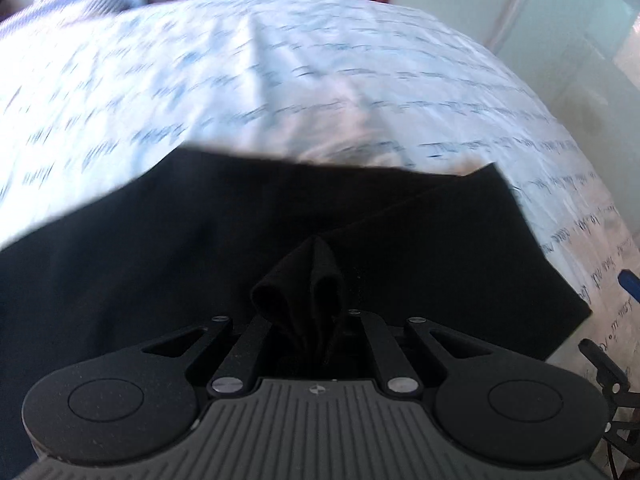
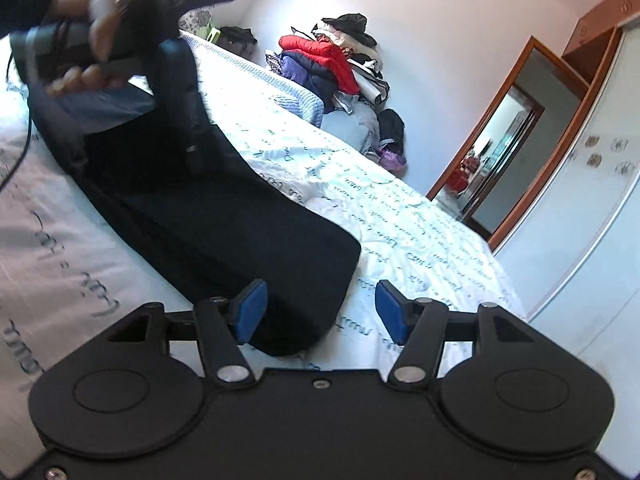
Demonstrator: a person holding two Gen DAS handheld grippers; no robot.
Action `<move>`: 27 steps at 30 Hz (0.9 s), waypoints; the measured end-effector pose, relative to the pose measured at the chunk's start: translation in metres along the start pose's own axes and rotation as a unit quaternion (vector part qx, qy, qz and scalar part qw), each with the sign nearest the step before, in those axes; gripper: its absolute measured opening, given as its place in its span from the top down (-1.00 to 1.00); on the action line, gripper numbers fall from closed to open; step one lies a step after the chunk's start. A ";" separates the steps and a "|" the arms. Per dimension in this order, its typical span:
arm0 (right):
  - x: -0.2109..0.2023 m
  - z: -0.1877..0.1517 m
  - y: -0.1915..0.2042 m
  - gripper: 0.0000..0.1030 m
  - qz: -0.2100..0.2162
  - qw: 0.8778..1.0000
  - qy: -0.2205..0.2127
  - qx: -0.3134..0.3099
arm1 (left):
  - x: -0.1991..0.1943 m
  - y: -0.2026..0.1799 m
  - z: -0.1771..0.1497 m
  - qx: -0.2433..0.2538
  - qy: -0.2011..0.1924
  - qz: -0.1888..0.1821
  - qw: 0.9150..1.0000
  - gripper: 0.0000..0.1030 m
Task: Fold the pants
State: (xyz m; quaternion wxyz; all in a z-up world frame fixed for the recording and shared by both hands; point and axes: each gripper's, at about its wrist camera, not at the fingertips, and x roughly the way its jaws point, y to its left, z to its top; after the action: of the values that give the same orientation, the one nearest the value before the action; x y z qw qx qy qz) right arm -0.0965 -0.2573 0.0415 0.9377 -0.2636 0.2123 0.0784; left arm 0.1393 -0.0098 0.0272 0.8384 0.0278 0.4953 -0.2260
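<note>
Black pants (image 1: 280,216) lie folded on a white bed sheet (image 1: 280,80) printed with script. My left gripper (image 1: 312,320) is shut on a bunched fold of the pants cloth, which puckers up between its fingers. In the right wrist view the pants (image 2: 224,232) stretch from the far left toward me, and the left gripper (image 2: 176,64) lifts their far end in a hand. My right gripper (image 2: 320,312) is open, with blue pads (image 2: 252,308) apart just above the near end of the pants.
A pile of clothes with a red jacket (image 2: 320,60) sits at the far side of the bed. A wooden door frame (image 2: 500,152) and white wardrobe doors (image 2: 592,200) stand to the right. A cable (image 2: 16,160) hangs at the left.
</note>
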 end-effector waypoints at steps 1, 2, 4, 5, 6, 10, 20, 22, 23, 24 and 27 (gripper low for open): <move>0.001 0.001 0.001 -0.16 0.002 1.000 0.000 -0.002 | -0.005 0.007 -0.001 -0.010 -0.003 -0.003 1.000 0.86; 0.004 0.003 0.002 -0.16 0.006 1.000 -0.002 -0.004 | -0.011 0.012 -0.002 -0.017 -0.007 -0.004 1.000 0.86; 0.006 0.006 0.006 -0.18 0.016 1.000 -0.003 -0.008 | -0.023 0.019 -0.001 -0.013 -0.016 0.003 1.000 0.86; 0.007 0.007 0.006 -0.18 0.019 1.000 -0.003 -0.009 | -0.026 0.023 0.000 -0.008 -0.021 0.011 1.000 0.86; 0.004 0.009 0.012 -0.18 0.021 1.000 -0.003 -0.008 | -0.028 0.028 0.000 -0.005 -0.022 0.021 1.000 0.86; 0.005 0.019 0.013 -0.19 0.047 0.999 -0.004 0.027 | -0.013 0.053 -0.004 -0.025 -0.003 0.018 1.000 0.82; 0.080 0.017 -0.041 -0.66 0.308 0.841 0.052 0.442 | -0.033 0.073 -0.007 -0.056 -0.006 0.000 0.998 0.57; 0.110 -0.004 -0.039 -0.65 0.333 0.782 0.096 0.518 | -0.037 0.077 -0.012 -0.067 -0.015 0.014 0.998 0.35; 0.120 -0.011 -0.033 -0.60 0.325 0.779 0.123 0.522 | -0.042 0.079 -0.015 -0.071 -0.022 0.023 0.997 0.28; 0.120 -0.011 -0.030 -0.56 0.321 0.787 0.116 0.514 | -0.049 0.078 -0.017 -0.074 -0.031 0.039 0.996 0.31; 0.109 0.006 -0.035 -0.61 0.313 0.796 0.123 0.504 | -0.080 0.071 -0.021 -0.072 -0.088 0.058 0.992 0.33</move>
State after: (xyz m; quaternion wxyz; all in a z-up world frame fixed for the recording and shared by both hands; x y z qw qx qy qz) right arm 0.0124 -0.2802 0.0140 0.8282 0.3196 0.4061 0.2169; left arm 0.1179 0.0876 0.0716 0.8903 -0.0242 0.4318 -0.1422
